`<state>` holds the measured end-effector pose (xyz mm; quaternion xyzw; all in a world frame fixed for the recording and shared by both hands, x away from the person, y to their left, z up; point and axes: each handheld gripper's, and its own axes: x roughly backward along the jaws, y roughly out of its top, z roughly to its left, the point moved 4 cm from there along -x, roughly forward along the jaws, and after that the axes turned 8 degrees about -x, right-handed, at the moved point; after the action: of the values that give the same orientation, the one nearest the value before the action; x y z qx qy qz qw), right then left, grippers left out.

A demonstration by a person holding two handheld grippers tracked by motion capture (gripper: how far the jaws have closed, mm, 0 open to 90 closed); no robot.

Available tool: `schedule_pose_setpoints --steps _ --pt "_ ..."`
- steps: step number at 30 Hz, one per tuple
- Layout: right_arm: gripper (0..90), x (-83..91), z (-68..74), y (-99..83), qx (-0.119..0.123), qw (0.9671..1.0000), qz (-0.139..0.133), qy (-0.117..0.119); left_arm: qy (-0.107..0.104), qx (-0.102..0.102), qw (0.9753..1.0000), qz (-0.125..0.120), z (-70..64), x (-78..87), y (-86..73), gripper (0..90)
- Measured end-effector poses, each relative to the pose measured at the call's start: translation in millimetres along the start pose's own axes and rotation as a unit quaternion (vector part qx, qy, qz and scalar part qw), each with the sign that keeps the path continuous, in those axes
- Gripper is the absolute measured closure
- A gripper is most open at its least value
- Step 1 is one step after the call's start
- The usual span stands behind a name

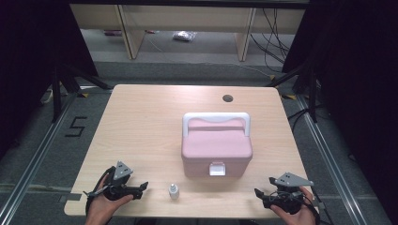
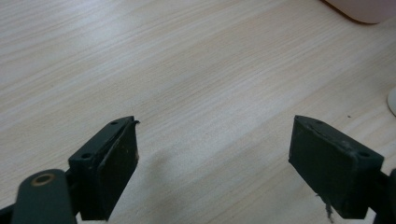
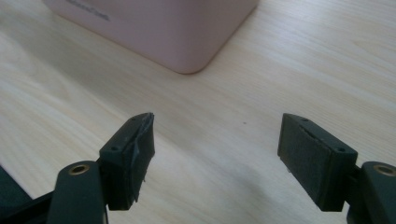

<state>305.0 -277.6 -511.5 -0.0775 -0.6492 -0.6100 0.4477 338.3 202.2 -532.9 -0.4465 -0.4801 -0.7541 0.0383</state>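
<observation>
A pink box (image 1: pixel 216 147) with a white handle and a white front latch stands shut in the middle of the wooden table (image 1: pixel 141 126). A small white bottle (image 1: pixel 173 191) stands upright near the front edge, left of the latch. My left gripper (image 1: pixel 143 186) rests at the front left, open, pointing right toward the bottle, with bare wood between its jaws in the left gripper view (image 2: pixel 215 140). My right gripper (image 1: pixel 258 192) sits at the front right, open, and a corner of the pink box (image 3: pixel 187 28) lies ahead of it (image 3: pixel 217 140).
A round cable hole (image 1: pixel 227 98) is at the table's far right. Wooden furniture legs and cables lie on the floor beyond the table. Dark stands flank the table on both sides.
</observation>
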Motion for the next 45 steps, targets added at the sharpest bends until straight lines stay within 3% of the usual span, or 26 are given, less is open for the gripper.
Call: schedule_pose_setpoints --steps 3,5,8,9,10,12,14,15,16,17,22,24,25,28,35,37,42,43,45 --pt "29.2 0.3 13.3 0.1 -0.014 0.9999 0.009 0.005 0.002 -0.001 1.0000 -0.004 0.5 -0.6 -0.2 15.1" --pt "29.5 -2.0 20.6 3.1 0.023 0.9996 0.008 0.011 0.002 0.008 0.9999 -0.010 -0.5 -1.5 0.3 15.1" --pt "30.1 -3.3 24.6 5.7 0.038 0.9991 0.002 0.019 -0.001 0.002 1.0000 -0.003 0.4 -1.0 -0.4 15.1" --pt "30.2 -2.7 30.4 5.3 0.022 0.9995 0.006 0.020 0.005 0.002 1.0000 -0.006 0.6 -1.6 -0.3 15.1" --pt "30.6 -4.5 33.0 8.9 0.044 0.9985 -0.003 0.032 0.002 0.000 1.0000 -0.005 1.1 -1.3 -0.1 15.2" --pt "30.7 -5.1 37.8 11.0 0.053 0.9979 -0.007 0.037 0.006 -0.001 1.0000 -0.006 1.7 -1.4 0.3 15.2" --pt "30.7 -5.7 48.0 11.4 0.043 0.9979 -0.004 0.049 0.000 -0.001 1.0000 -0.001 1.7 -0.5 -0.3 15.2" --pt "30.7 -6.9 51.1 12.9 0.059 0.9966 -0.006 0.058 0.004 0.003 1.0000 -0.002 1.4 -1.1 -0.8 15.2" --pt "30.7 -6.9 51.1 12.9 0.059 0.9966 -0.006 0.058 0.005 0.005 1.0000 -0.001 1.6 -1.2 -1.1 15.2" --pt "30.7 -8.5 61.0 14.4 0.069 0.9952 -0.005 0.068 0.007 0.003 1.0000 0.004 2.2 -0.7 -1.3 15.2" --pt "30.9 -13.9 83.6 17.9 0.092 0.9914 -0.001 0.092 0.008 0.004 0.9999 0.006 2.1 0.3 -1.0 15.2" --pt "31.1 -15.5 88.0 18.5 0.095 0.9907 0.001 0.098 0.005 0.006 1.0000 -0.001 2.3 -1.1 -1.0 15.2" --pt "31.8 -19.9 94.4 20.8 0.108 0.9887 -0.007 0.104 0.006 0.008 1.0000 -0.001 2.4 -1.1 -1.2 15.2" --pt "33.4 -24.2 104.5 23.8 0.112 0.9871 -0.011 0.114 0.015 0.010 0.9998 -0.002 4.5 -1.4 -1.1 15.2" --pt "33.7 -35.0 120.9 33.6 0.121 0.9847 -0.019 0.124 0.016 0.006 0.9999 0.000 4.8 -1.5 -1.1 15.2" --pt "33.7 -41.3 130.5 36.1 0.124 0.9834 -0.014 0.131 0.015 0.010 0.9998 0.001 4.3 -1.4 -1.5 15.3" --pt "33.9 -47.4 138.9 41.5 0.138 0.9803 -0.017 0.141 0.016 0.015 0.9998 0.000 5.3 -1.1 -1.9 15.3" --pt "34.0 -48.0 140.5 42.3 0.135 0.9805 -0.017 0.141 0.015 0.028 0.9995 -0.004 4.0 -1.8 -1.5 15.3" --pt "34.2 -52.0 146.0 46.6 0.138 0.9795 -0.022 0.146 0.014 0.014 0.9998 0.007 5.9 -0.5 -2.4 15.3"
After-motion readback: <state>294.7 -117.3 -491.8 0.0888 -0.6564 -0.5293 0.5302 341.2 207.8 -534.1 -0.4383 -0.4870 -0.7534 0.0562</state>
